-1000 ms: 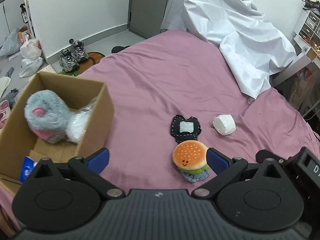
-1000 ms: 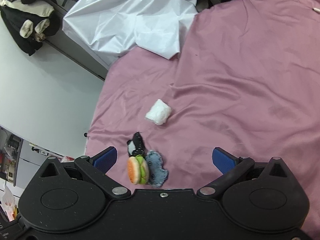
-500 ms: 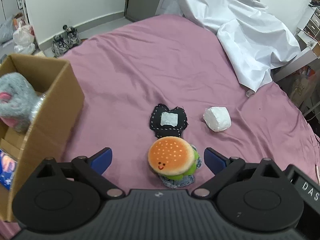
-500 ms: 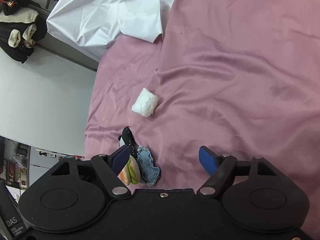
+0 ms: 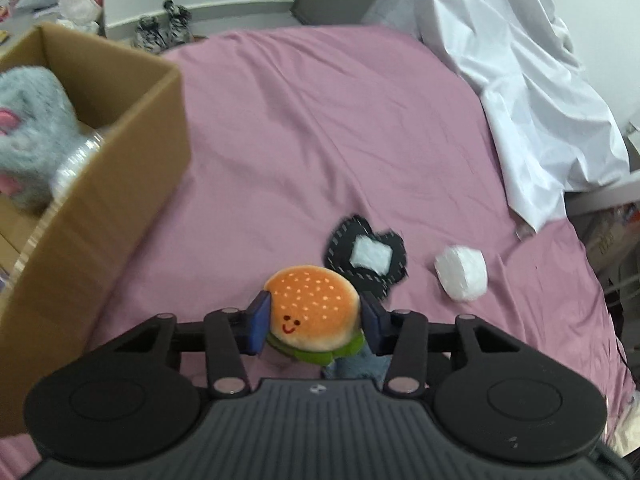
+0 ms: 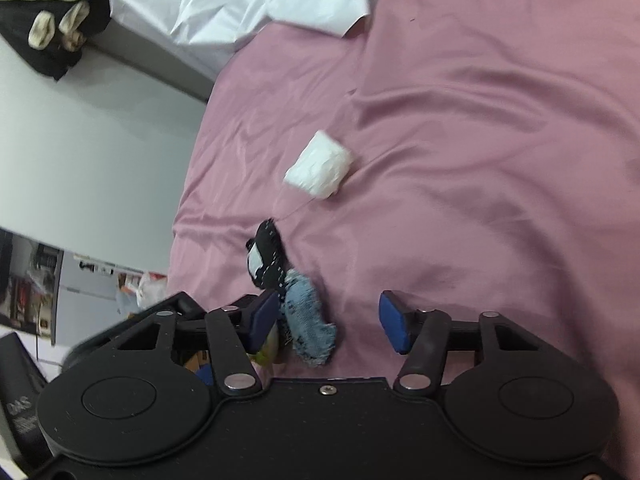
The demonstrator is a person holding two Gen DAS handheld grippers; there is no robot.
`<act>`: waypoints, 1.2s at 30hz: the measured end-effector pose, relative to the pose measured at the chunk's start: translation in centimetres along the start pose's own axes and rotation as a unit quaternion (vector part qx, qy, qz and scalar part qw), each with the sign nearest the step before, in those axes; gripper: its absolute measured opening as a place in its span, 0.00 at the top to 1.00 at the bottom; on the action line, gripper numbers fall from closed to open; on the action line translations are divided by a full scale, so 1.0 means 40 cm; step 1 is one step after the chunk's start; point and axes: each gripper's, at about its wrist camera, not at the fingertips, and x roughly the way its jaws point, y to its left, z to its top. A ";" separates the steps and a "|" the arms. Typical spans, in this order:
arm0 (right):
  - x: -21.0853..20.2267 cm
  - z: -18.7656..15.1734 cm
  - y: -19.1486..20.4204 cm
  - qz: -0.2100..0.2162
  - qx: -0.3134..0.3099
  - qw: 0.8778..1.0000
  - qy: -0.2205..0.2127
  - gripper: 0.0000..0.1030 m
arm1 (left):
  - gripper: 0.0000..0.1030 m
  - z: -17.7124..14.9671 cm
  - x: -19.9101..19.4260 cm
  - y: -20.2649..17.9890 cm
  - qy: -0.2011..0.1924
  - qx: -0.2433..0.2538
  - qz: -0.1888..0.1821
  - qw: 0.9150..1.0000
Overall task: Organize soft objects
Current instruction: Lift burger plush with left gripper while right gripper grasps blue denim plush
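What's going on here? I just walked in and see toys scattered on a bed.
A person is tidying soft items off a pink bedsheet with two handheld grippers. The left gripper is closing, its pads against the orange plush hamburger toy. The right gripper is closing around the fuzzy blue fabric scrap beside it. A brown cardboard box already holds a grey plush toy.
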 end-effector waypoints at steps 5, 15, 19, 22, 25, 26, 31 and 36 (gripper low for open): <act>0.024 -0.013 0.034 0.003 -0.035 0.999 0.012 0.53 | 0.56 0.020 -0.013 0.016 -0.013 0.000 0.004 1.000; 0.068 -0.036 0.072 -0.022 -0.080 0.996 0.031 0.69 | 0.56 0.033 -0.058 0.040 -0.027 0.001 0.007 1.000; 0.065 -0.041 0.073 -0.026 -0.084 0.995 0.035 0.81 | 0.56 0.027 -0.096 0.041 -0.035 0.020 0.005 0.999; 0.047 -0.051 0.085 -0.034 -0.100 0.994 0.026 0.82 | 0.56 0.026 -0.127 0.053 -0.044 0.028 0.004 0.999; 0.024 -0.061 0.094 -0.039 -0.109 0.993 0.021 0.82 | 0.56 0.027 -0.147 0.066 -0.044 0.033 0.002 0.998; 0.023 -0.062 0.098 -0.041 -0.110 0.993 0.020 0.82 | 0.56 0.026 -0.155 0.072 -0.045 0.034 0.002 0.998; -0.008 -0.079 0.104 -0.051 -0.112 0.992 0.013 0.82 | 0.56 0.021 -0.198 0.093 -0.053 0.041 -0.001 0.998; -0.043 -0.096 0.108 -0.072 -0.118 0.990 0.006 0.82 | 0.56 0.023 -0.240 0.109 -0.063 0.047 -0.005 0.997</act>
